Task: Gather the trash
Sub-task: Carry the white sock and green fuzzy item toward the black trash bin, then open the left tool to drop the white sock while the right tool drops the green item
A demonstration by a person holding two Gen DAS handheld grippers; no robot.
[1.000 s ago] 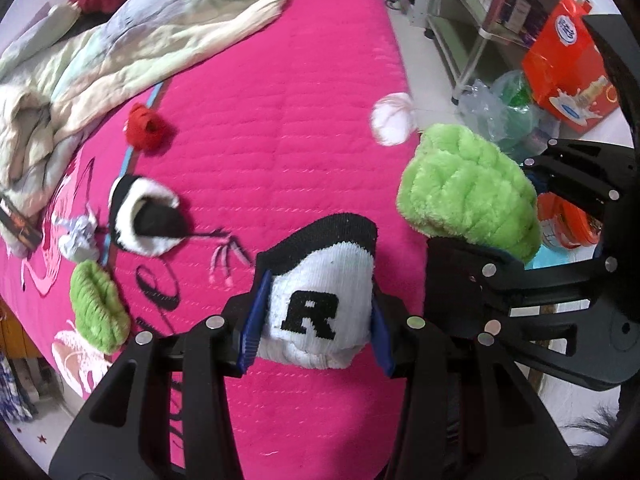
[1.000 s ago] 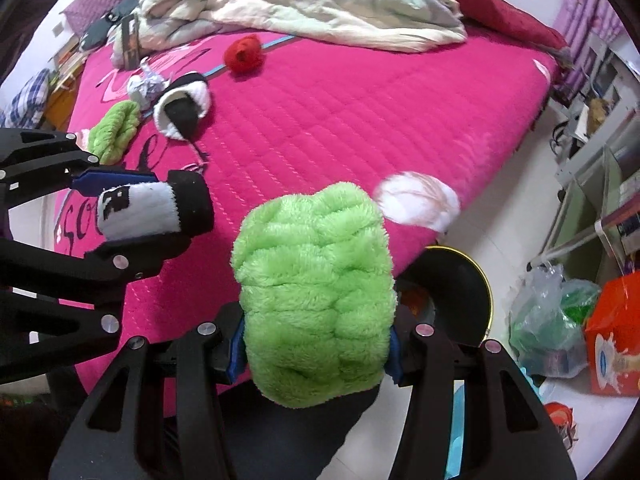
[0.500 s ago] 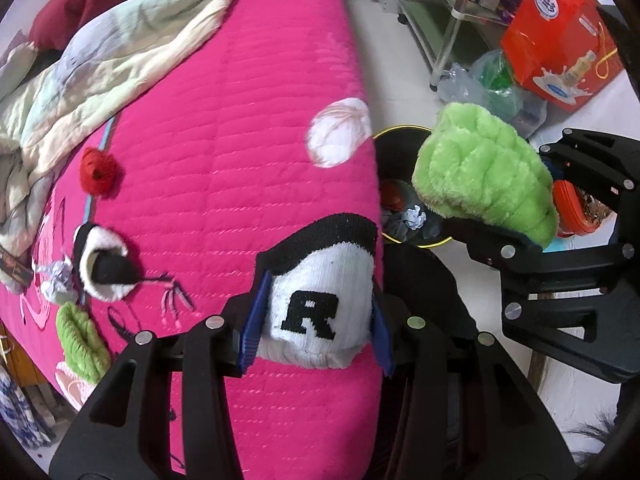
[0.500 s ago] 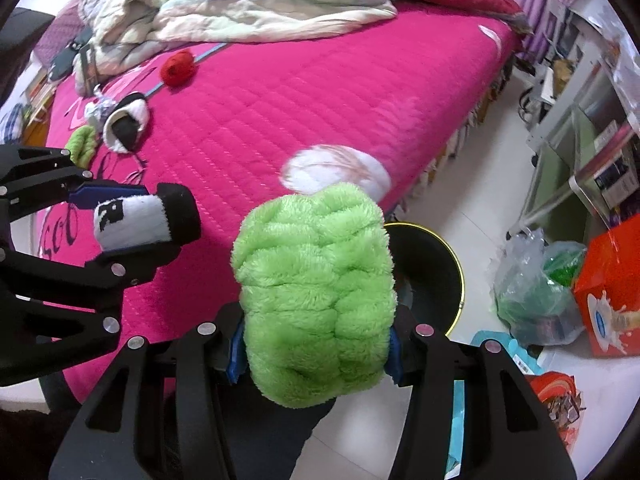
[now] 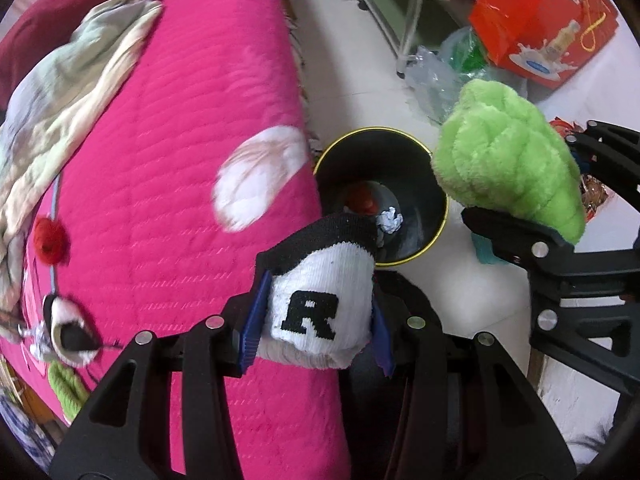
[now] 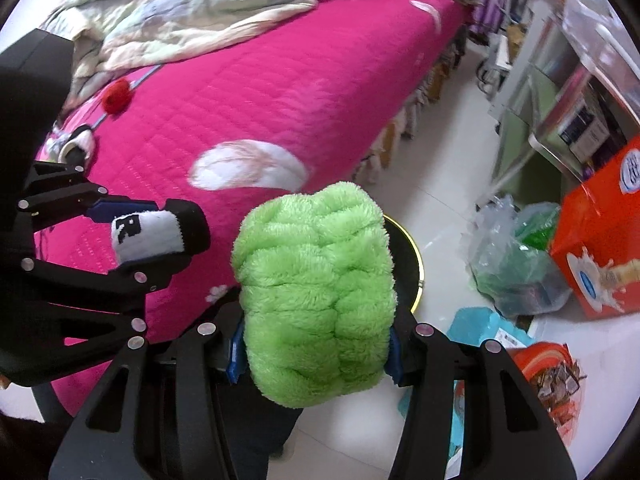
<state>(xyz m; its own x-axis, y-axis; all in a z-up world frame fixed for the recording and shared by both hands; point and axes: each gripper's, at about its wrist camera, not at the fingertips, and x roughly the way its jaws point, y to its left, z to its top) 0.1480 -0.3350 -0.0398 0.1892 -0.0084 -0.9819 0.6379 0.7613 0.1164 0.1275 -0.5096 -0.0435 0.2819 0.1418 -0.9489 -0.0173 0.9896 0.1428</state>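
The jaws of the left gripper [image 5: 316, 316] clamp a white sock [image 5: 320, 312], the right gripper [image 6: 314, 344] a green sock [image 6: 316, 292], near the bin [image 5: 436, 196] (paper already inside); more things remain on the bed [image 5: 160, 160].

A single black capital letter "R" is knitted into the white part of the rolled sock [image 5: 316, 312]; it reads upright in the left wrist view and appears again, turned on its side, on the same sock in the right wrist view. The orange-red carton [image 5: 540, 20] on the floor carries a round blue-and-white logo near its top edge and a smaller blue oval label lower down, but the lettering in both is too small and blurred to read. Boxes on the shelf unit [image 6: 580, 124] bear print that cannot be made out.
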